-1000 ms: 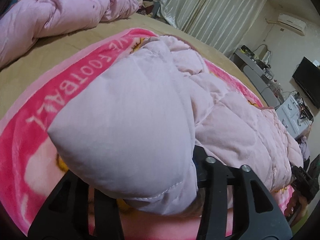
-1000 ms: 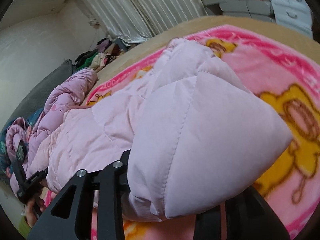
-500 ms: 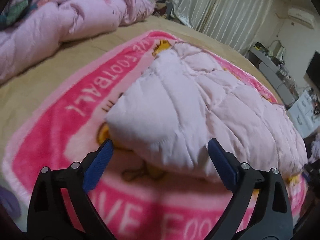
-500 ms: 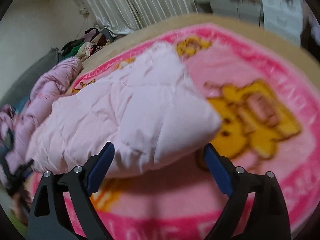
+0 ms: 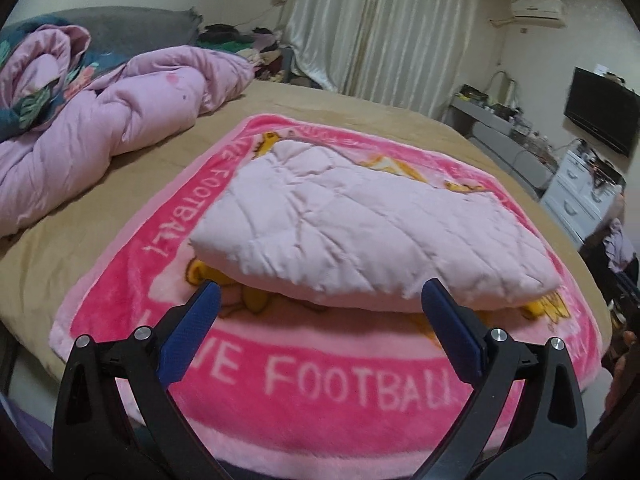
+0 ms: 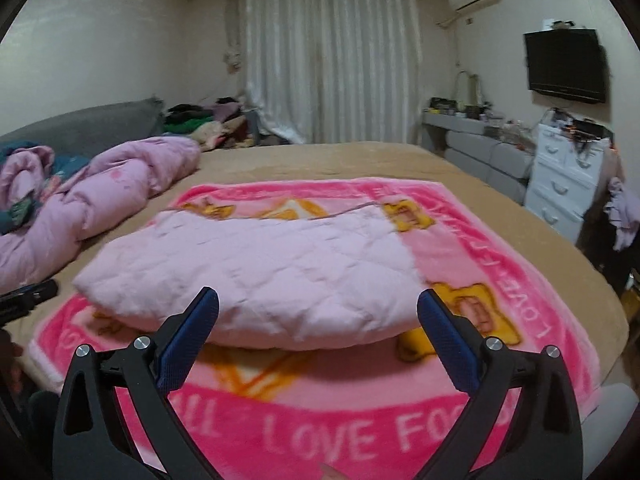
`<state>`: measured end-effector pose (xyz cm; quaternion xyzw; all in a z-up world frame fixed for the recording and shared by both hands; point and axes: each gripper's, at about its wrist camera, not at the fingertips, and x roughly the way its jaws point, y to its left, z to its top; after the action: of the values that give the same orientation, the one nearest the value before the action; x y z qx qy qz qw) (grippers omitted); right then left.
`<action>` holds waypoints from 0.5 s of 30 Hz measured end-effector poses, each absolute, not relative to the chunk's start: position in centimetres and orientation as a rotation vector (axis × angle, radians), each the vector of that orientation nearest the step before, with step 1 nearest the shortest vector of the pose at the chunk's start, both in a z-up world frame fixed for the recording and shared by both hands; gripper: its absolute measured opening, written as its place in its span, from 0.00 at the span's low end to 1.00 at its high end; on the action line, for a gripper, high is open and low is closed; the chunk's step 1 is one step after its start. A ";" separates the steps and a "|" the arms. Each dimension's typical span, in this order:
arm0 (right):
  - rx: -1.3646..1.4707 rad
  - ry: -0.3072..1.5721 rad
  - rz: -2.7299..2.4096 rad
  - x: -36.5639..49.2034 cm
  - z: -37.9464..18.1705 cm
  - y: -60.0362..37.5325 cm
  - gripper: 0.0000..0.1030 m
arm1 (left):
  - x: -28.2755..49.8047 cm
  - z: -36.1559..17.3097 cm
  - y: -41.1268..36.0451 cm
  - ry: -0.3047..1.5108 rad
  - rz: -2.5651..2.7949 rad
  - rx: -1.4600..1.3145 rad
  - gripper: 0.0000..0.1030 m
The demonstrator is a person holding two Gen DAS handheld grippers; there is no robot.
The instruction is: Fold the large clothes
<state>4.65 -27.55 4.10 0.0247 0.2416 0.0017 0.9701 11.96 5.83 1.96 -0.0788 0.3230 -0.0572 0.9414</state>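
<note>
Left-wrist view: left gripper (image 5: 320, 316) has its jaws spread wide and empty, blue pads (image 5: 188, 336) flanking open air short of the garment. The folded pink quilted garment (image 5: 360, 236) lies ahead of the jaws, on the middle of the pink blanket (image 5: 320, 396), which is spread over the tan bed (image 5: 100, 216). The bundle's long axis runs crosswise to the fingers, from the bed's left side toward its right side; its rounded folded edge faces the near edge of the bed and sits just beyond the pad tips, not touching them. A crumpled pink duvet (image 5: 112, 120) occupies the far left corner of the bed, well apart from the garment. Right-wrist view: right gripper (image 6: 318, 314) is likewise spread and holds nothing. The same garment (image 6: 256, 276) lies directly ahead, long axis again crosswise, with its bulk offset toward the left side of the bed and bare blanket (image 6: 460, 248) showing past its right end. The tip of the other gripper shows at the left margin of this view, near the bundle's left end. Judgement: both grippers stand about equally near the folded edge, the left opposite the left end and the right opposite the right end; any further fold or lift would be taken from this near edge, closing each jaw across the bundle's thickness.
</note>
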 end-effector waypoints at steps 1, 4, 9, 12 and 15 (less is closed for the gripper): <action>0.051 0.494 0.019 4.4 4.0 -27.0 0.96 | 11.6 2.1 5.5 0.658 -0.123 -0.160 0.91; 0.040 0.510 0.048 3.5 3.5 -25.0 0.96 | 10.4 2.2 4.7 0.654 -0.138 -0.151 0.91; 0.030 0.552 0.089 2.2 1.8 -22.7 0.96 | 9.1 1.7 4.2 0.673 -0.171 -0.168 0.91; 0.020 0.575 0.100 2.0 0.9 -21.8 0.96 | 8.9 1.1 4.0 0.684 -0.158 -0.155 0.91; 0.024 0.582 0.101 2.2 0.5 -21.7 0.96 | 9.0 0.5 4.0 0.706 -0.143 -0.155 0.91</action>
<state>2.22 -21.70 0.47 0.0118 0.2867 0.0499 0.9567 8.95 4.05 0.54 -0.0759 0.3449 -0.0697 0.9330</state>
